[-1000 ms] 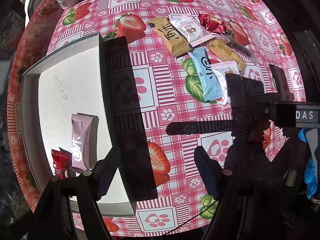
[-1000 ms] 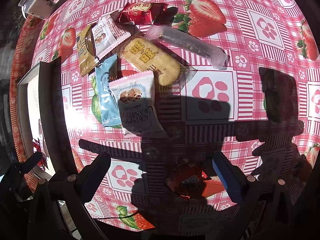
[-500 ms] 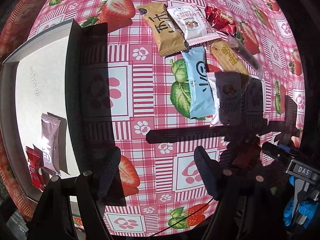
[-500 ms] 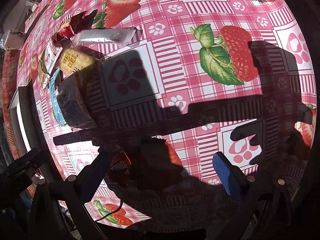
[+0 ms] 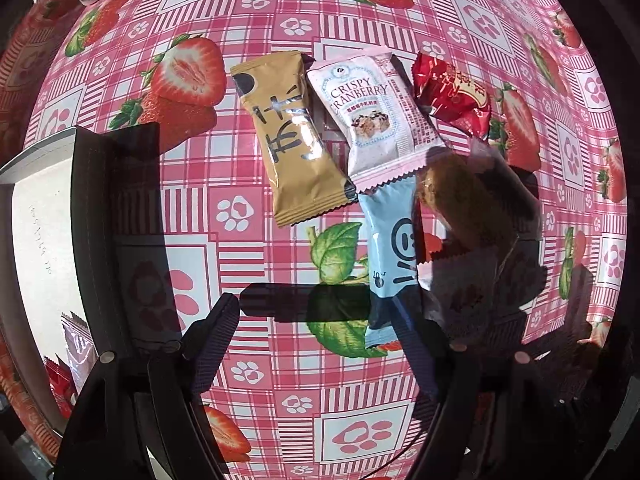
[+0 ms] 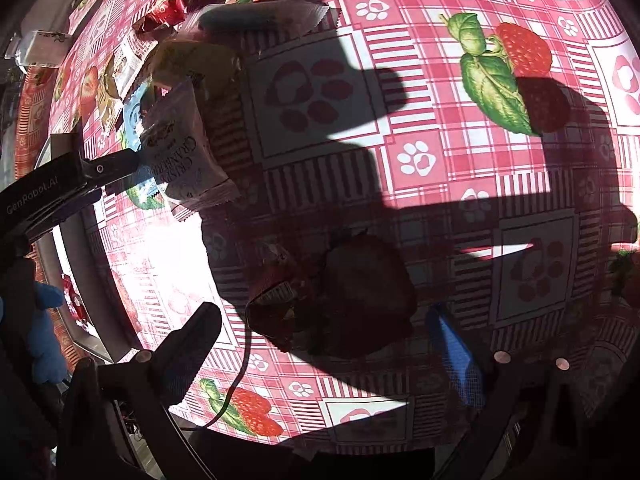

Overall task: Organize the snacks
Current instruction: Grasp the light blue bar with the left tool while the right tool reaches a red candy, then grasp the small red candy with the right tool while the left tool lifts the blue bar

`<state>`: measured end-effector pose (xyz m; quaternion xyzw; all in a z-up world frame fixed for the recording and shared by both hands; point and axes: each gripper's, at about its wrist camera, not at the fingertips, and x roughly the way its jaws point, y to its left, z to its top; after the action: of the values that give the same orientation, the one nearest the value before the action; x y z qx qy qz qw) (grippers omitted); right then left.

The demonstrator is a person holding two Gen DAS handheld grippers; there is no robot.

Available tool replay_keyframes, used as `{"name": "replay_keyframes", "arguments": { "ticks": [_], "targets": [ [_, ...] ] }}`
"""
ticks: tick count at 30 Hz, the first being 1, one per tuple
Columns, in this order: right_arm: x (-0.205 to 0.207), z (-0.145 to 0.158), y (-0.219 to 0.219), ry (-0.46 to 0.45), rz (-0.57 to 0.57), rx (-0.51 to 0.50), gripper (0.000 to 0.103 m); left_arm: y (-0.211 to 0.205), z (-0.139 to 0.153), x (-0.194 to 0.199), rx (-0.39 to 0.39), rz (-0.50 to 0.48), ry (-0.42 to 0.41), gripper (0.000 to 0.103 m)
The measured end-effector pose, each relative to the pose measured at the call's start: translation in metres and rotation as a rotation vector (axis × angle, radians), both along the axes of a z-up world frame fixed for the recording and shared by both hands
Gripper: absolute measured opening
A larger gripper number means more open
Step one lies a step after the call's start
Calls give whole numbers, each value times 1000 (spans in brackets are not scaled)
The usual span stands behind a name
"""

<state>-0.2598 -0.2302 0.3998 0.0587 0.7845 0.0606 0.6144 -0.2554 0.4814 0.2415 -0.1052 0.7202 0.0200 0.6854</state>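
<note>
Left gripper (image 5: 320, 332) released, jaws wide, light-blue snack bar (image 5: 390, 260) at its right finger. Right gripper (image 6: 324, 344) released over shadowed red packet (image 6: 276, 300).

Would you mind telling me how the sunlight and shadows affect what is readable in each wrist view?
Left wrist view: hard sun leaves the tan packet and cranberry packet crisp, while shadow dims the yellow biscuit. Right wrist view: a glare patch washes out the cloth, and deep shadow nearly hides the red packet.
</note>
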Motion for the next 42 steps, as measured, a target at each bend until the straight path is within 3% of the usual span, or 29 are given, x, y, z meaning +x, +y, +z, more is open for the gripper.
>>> {"name": "replay_keyframes", "arguments": {
  "ticks": [6, 14, 19, 20, 21, 22, 23, 24, 25, 26, 34, 35, 36, 37, 38, 39, 42],
  "targets": [
    [0, -12, 23, 10, 2, 3, 102, -9, 3, 31, 9, -8, -9, 81],
    [0, -17, 35, 7, 0, 0, 102, -20, 2, 39, -26, 14, 1, 81],
    [10, -35, 63, 10, 9, -40, 102, -55, -5, 49, 94, -57, 2, 77],
    [10, -37, 67, 9, 13, -45, 102, -60, -3, 49, 94, -69, -13, 69],
    [10, -39, 74, 3, 20, -45, 98, -65, -1, 49, 99, -84, -28, 53],
    [10, -39, 79, 2, 33, -46, 74, -68, 2, 48, 102, -104, -39, 42],
    [10, -40, 81, -3, 55, -73, 51, -71, 3, 47, 108, -125, -43, 25],
    [11, -38, 86, -13, 66, -78, 45, -72, 3, 46, 110, -139, -41, 25],
    [8, -38, 88, -13, 72, -66, 27, -72, 4, 43, 106, -139, -43, 25],
    [6, -37, 89, -14, 72, -57, 24, -69, 4, 37, 100, -134, -41, 25],
    [-32, -43, 58, -12, 115, 4, 24, -27, -2, -51, 56, -143, 0, 26],
    [-36, -45, 54, -4, 103, 26, 25, -25, -3, -59, 46, -141, 2, 30],
    [-40, -47, 49, -1, 84, 32, 30, -22, -3, -65, 29, -131, 7, 42],
    [-42, -48, 45, -5, 68, 18, 56, -18, -4, -68, 19, -117, 14, 50],
    [-43, -48, 43, -17, 50, 1, 91, -14, -3, -72, 16, -99, 17, 63],
    [-43, -46, 41, -36, 36, -7, 99, -9, -3, -73, 20, -84, 12, 66],
    [-35, -52, 38, -32, 9, -20, 99, 0, -2, -75, 31, -66, 13, 68]
  ]
}}
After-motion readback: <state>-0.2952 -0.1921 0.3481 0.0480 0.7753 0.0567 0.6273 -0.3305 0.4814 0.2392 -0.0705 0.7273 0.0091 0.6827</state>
